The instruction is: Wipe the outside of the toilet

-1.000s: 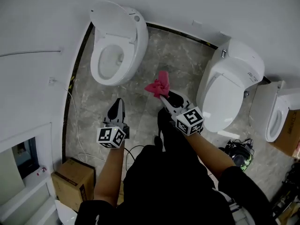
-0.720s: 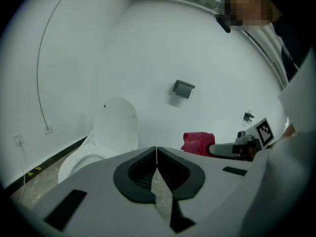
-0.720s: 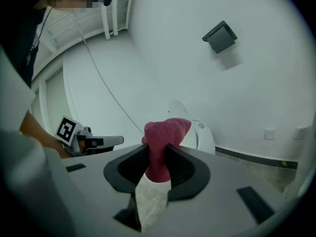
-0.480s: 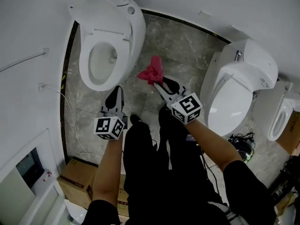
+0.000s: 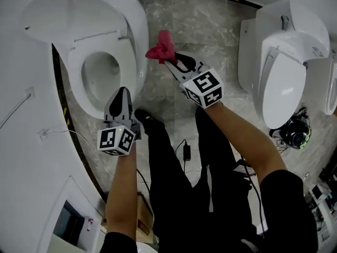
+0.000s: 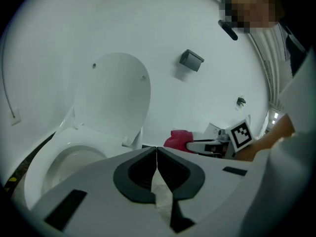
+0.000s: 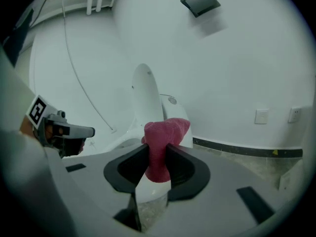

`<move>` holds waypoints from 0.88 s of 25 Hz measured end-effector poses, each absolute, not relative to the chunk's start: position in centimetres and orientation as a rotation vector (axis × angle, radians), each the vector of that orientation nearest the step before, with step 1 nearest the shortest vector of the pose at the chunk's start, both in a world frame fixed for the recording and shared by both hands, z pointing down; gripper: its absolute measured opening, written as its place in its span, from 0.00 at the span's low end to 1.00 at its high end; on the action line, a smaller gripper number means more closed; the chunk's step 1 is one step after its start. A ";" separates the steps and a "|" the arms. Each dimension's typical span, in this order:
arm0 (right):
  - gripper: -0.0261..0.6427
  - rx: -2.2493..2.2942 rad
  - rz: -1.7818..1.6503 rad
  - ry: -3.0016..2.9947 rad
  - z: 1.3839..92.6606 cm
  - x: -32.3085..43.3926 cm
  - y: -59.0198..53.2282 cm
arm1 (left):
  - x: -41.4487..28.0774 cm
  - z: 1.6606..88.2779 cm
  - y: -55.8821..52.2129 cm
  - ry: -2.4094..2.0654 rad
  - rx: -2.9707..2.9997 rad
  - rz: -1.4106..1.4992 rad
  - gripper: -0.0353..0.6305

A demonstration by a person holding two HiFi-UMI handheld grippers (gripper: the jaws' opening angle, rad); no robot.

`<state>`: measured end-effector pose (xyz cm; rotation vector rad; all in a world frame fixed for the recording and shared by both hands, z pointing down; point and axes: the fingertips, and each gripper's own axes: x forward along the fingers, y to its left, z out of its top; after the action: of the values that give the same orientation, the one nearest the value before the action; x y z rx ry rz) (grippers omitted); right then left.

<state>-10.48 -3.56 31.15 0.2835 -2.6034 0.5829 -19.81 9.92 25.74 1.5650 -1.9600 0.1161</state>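
Observation:
A white toilet (image 5: 89, 41) with its lid raised stands at the upper left of the head view; its bowl (image 5: 100, 78) is open. My right gripper (image 5: 167, 61) is shut on a pink cloth (image 5: 160, 48), which hangs just right of the toilet's outer side. The right gripper view shows the pink cloth (image 7: 163, 142) pinched between the jaws, with the toilet (image 7: 148, 107) straight ahead. My left gripper (image 5: 121, 96) is shut with nothing in it and hovers over the bowl's near rim. The left gripper view shows the raised lid (image 6: 112, 98) and the pink cloth (image 6: 178, 139).
A second white toilet (image 5: 281, 62) with its lid down stands at the right. A cable and plug (image 5: 185, 151) lie on the marble floor between the person's legs. A black device (image 5: 295, 133) rests on the floor at right. A cardboard box (image 5: 141, 217) sits behind the legs.
The view has swung left and closer to the open toilet. Both grippers moved toward it; the right one carried the pink cloth up beside the toilet's side.

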 end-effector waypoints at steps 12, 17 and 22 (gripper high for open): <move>0.23 0.418 0.334 -2.593 40.0 -20.9 -8.9 | -22.3 31.1 7.5 -1.824 1.704 0.145 0.08; 0.22 0.301 0.155 -2.604 42.0 -23.2 -8.1 | -22.0 32.3 7.6 -1.783 1.734 0.162 0.08; 0.21 0.203 0.216 -2.622 42.9 -22.9 -6.1 | -22.0 33.6 8.9 -1.754 1.729 0.192 0.08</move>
<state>-22.95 -6.12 42.92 0.2026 -2.6215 0.2157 -22.03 8.90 33.60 1.7288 -1.7538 0.1916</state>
